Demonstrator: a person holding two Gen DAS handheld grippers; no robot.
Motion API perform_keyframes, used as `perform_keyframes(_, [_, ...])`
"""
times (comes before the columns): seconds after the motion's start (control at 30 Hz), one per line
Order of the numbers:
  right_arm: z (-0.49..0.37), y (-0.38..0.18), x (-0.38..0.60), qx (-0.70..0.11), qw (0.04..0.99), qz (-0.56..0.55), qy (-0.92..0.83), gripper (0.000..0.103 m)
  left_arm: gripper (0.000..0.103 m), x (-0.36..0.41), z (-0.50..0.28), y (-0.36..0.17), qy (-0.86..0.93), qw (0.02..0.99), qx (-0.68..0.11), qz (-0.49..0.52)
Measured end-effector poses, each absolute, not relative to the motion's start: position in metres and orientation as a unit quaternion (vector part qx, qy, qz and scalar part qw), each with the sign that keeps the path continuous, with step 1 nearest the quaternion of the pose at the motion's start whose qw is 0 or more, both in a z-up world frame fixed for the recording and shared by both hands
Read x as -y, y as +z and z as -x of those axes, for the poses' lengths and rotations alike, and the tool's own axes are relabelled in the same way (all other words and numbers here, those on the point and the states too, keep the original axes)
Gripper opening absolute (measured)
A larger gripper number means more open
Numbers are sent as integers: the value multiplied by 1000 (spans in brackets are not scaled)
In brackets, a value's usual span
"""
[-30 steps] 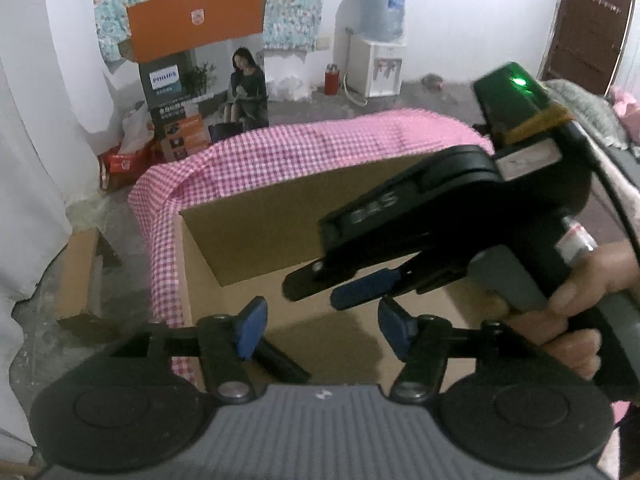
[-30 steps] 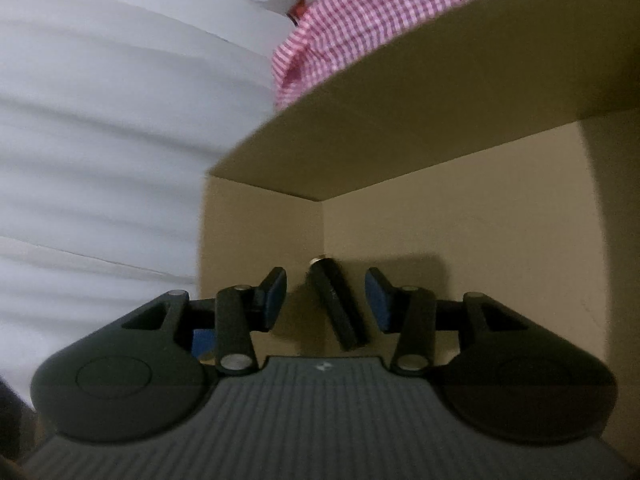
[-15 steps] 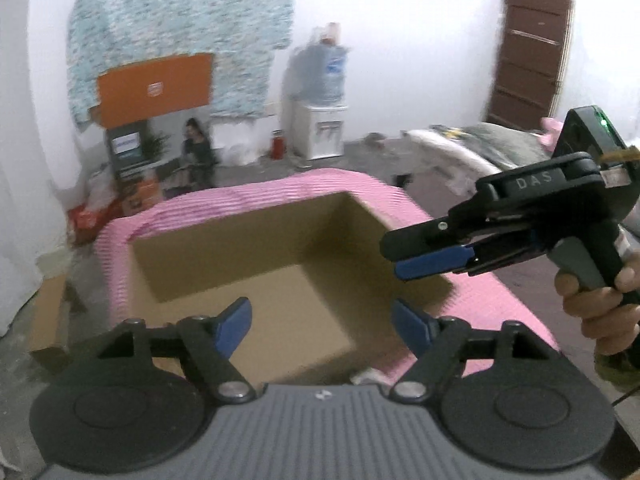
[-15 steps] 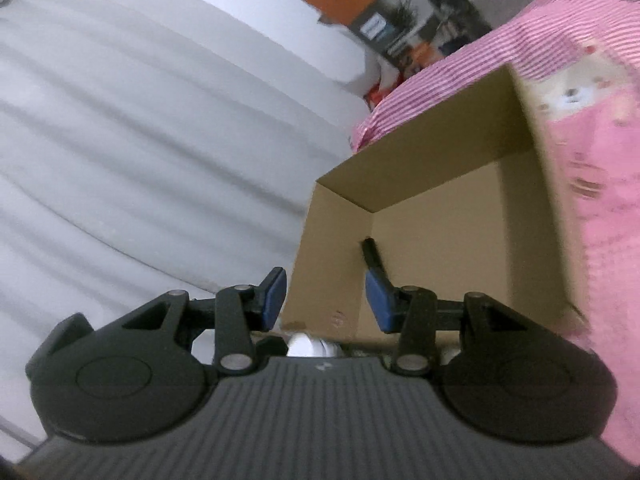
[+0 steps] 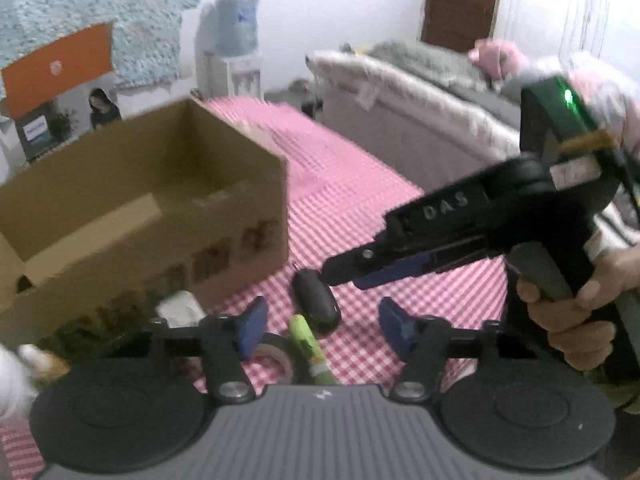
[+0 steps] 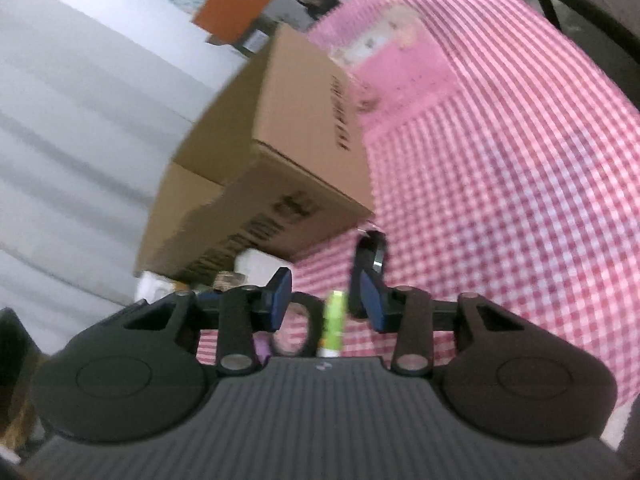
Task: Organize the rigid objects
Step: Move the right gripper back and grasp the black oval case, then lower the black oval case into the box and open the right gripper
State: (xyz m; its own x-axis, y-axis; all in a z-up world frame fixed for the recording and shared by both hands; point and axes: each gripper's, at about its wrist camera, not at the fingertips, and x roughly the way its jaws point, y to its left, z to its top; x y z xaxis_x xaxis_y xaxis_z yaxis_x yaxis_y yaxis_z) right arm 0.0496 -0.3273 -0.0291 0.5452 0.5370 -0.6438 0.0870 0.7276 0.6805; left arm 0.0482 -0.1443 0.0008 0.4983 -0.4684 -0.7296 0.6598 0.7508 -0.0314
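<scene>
Reaching for the next item: black oval object (image 5: pixel 316 300) on cloth just beside the cardboard box (image 5: pixel 140 200). Right gripper (image 6: pixel 326 300) and left gripper (image 5: pixel 320 320) both spread, empty. Next: straddle, close.

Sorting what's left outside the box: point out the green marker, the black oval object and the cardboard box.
green marker (image 5: pixel 308 344), left wrist view, on its green barrel.
black oval object (image 5: pixel 316 300), left wrist view, on its top.
cardboard box (image 5: pixel 224 248), left wrist view, on its printed front wall.

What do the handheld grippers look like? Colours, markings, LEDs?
Both are matte black with blue finger pads, round pivot discs and a ribbed grey body. The right gripper has raised "DAS" lettering, a green LED, a white label and a grey pistol handle held by a bare hand. The left gripper looks identical.
</scene>
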Motion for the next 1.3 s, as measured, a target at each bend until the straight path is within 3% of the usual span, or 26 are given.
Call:
perform_keyframes(0.17, [-65, -50, 328, -477, 799, -341, 132, 25, 43, 164, -69, -26, -321, 845, -403, -143])
perform_keyframes(0.3, [-79, -66, 325, -492, 787, -348, 130, 17, 43, 170, -84, -40, -311, 838, -423, -149])
perform_keyframes(0.63, [-95, -69, 337, -476, 761, -404, 179, 16, 37, 167, -103, -51, -309, 828, -447, -135])
perform_keyframes(1.3, [-110, -75, 323, -473, 778, -384, 155, 16, 32, 179, -100, -46, -307, 836, -430, -148])
